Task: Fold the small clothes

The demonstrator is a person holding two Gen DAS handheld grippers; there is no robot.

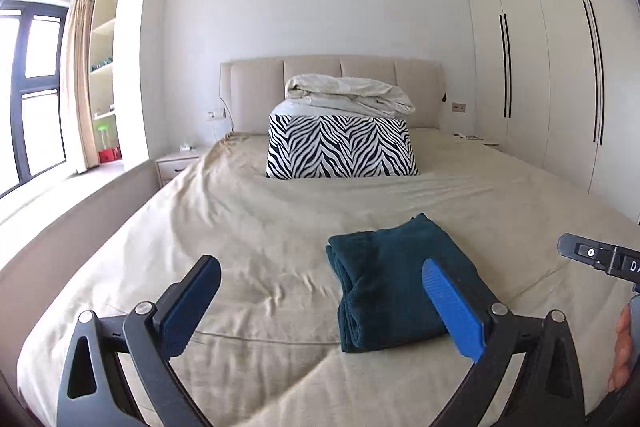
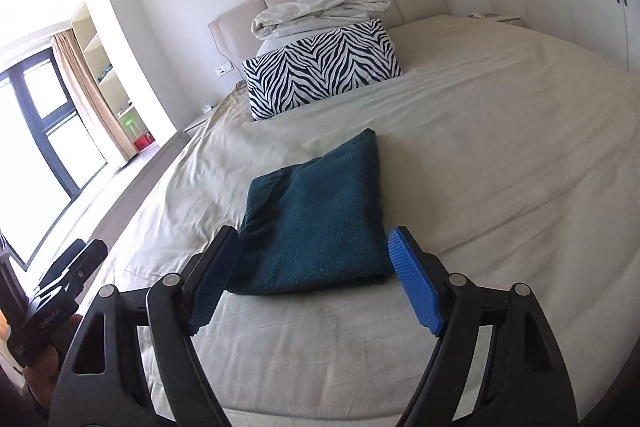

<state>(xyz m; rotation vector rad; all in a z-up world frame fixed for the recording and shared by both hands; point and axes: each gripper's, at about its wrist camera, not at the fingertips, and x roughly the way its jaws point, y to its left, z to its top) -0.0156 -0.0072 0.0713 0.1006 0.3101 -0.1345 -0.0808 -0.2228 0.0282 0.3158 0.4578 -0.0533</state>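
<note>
A dark teal cloth (image 1: 390, 283) lies folded into a thick rectangle on the beige bed sheet (image 1: 260, 227). It also shows in the right wrist view (image 2: 316, 219). My left gripper (image 1: 320, 287) is open and empty, held above the sheet, with the cloth behind its right finger. My right gripper (image 2: 316, 259) is open and empty, its fingers on either side of the cloth's near edge without gripping it. The right gripper's body shows at the right edge of the left wrist view (image 1: 600, 255).
A zebra-striped pillow (image 1: 340, 147) with a crumpled white duvet (image 1: 348, 95) on top stands against the padded headboard (image 1: 248, 95). A white wardrobe (image 1: 560, 67) is on the right, a nightstand (image 1: 176, 163) and window (image 1: 32, 87) on the left.
</note>
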